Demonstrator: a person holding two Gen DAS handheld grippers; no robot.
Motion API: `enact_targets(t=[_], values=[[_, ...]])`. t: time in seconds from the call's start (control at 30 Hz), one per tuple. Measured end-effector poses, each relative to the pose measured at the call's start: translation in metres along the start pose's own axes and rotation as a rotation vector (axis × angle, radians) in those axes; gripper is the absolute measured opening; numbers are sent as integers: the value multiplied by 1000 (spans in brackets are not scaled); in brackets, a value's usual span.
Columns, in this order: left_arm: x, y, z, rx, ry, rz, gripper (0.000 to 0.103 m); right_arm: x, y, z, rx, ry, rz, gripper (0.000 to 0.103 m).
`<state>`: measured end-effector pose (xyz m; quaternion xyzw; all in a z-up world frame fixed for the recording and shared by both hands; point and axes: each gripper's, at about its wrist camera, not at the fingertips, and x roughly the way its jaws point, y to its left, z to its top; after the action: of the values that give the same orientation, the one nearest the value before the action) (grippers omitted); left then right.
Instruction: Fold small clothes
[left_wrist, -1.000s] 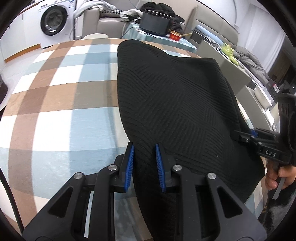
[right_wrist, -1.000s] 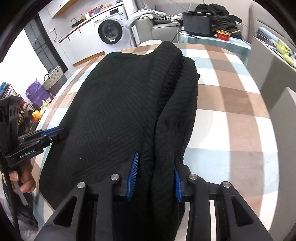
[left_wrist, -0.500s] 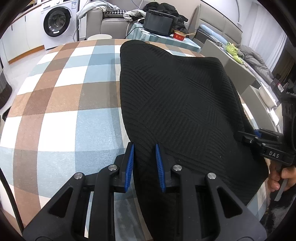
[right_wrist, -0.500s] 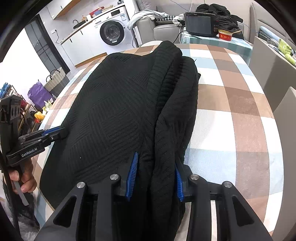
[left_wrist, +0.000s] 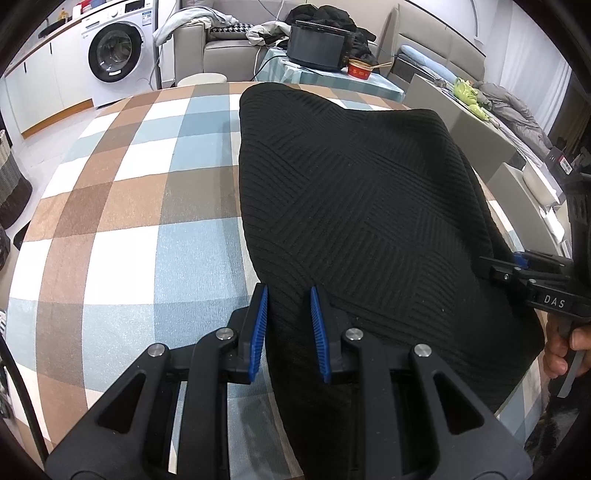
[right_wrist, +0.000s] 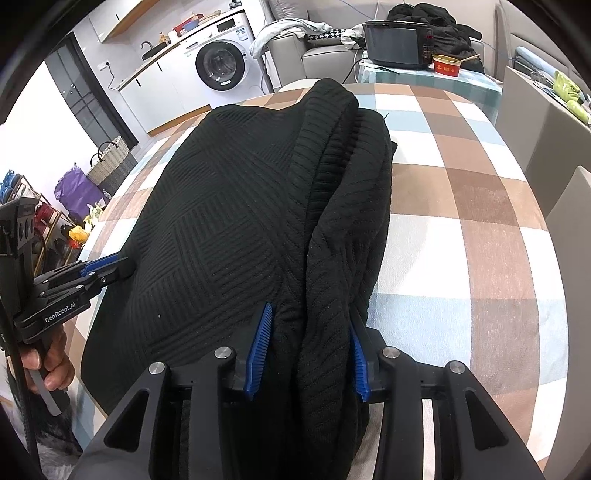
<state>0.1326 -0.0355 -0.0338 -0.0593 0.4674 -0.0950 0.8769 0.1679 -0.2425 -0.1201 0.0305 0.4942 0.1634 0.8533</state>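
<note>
The left fingers (left_wrist: 263, 325) are clenched on the near left edge of the black knit sweater (left_wrist: 354, 206), the blue pads pressing a thin fold of cloth between them. The right fingers (right_wrist: 263, 343) bracket a much thicker roll of the same sweater at its near right edge; they are opening at this moment, the cloth is between them and the pads seem to be on it, though the grip looks to be easing. Each gripper also shows in the other's view, at the sweater's near corners, with a hand (left_wrist: 565, 350) around its handle.

The sweater lies spread along the middle of the bench (left_wrist: 122, 206), which wears a checked brown, blue and white cloth, and runs from the near edge to the far one. Its left part lies flat; its right side is bunched into long ribbed ridges.

It is soft and limp, probably fairly heavy for knitwear, and should sag and stretch wherever it is lifted. The ribbed weave gives the pads good purchase, so slipping seems unlikely. The best hold is likely at the hem corners or the folded edges, taking all layers together.
</note>
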Motion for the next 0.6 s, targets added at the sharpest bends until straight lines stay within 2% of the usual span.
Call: enact_targets(t=[0.4,0.6], values=[[-2,4,1,-19,14,-16,21,-3,-2,-3,28,-3,0,43],[-4,4,1,-24,21,-7,21,-5,-3,-3,40,7,-4,51]])
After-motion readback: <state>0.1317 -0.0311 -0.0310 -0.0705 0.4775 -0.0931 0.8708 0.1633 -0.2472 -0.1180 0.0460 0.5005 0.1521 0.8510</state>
